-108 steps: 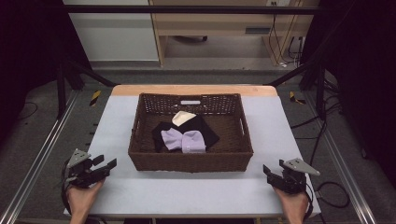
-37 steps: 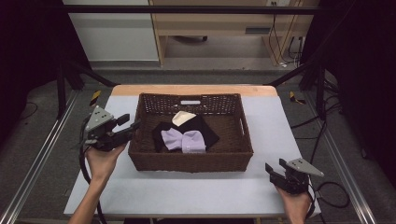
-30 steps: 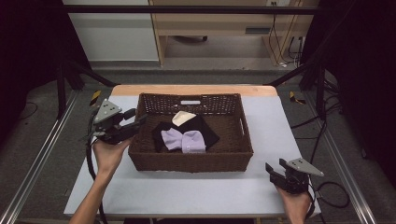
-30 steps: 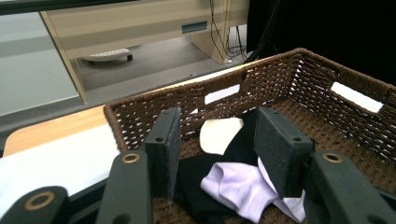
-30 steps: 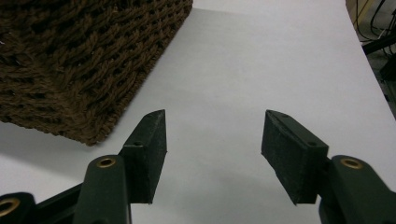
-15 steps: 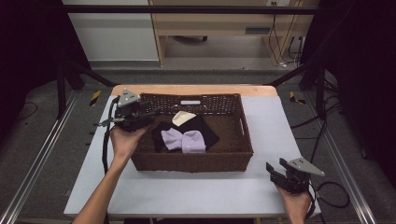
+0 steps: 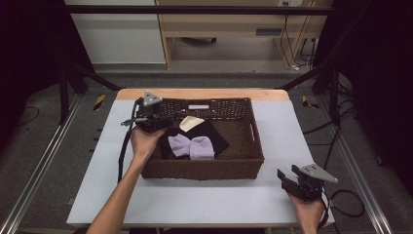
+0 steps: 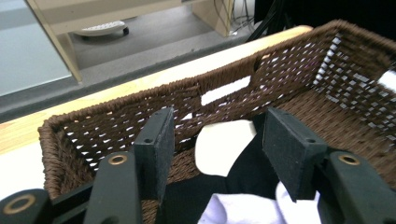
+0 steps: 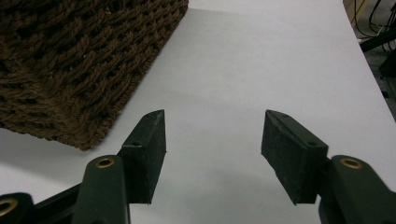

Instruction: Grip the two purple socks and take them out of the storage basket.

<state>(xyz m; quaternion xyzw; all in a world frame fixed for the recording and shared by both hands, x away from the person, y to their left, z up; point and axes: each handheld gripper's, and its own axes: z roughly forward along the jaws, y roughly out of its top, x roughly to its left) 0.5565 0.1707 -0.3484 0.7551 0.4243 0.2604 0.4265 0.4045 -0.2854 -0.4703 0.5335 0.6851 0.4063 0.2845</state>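
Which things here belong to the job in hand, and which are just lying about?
Likely in the job:
- left tool, open over the basket's far left corner
- basket
- black cloth, lilac cloth and cream cloth inside it

Just lying about:
- right tool, open, resting on the table
- cables on the floor
- wooden furniture behind

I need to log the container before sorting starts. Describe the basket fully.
The basket is a rectangular, dark brown woven wicker one with open-weave walls and slot handles in its end walls. It sits upright mid-table on the white surface, holding a black cloth, a lilac garment and a cream piece. The left gripper hovers open over its far left corner.
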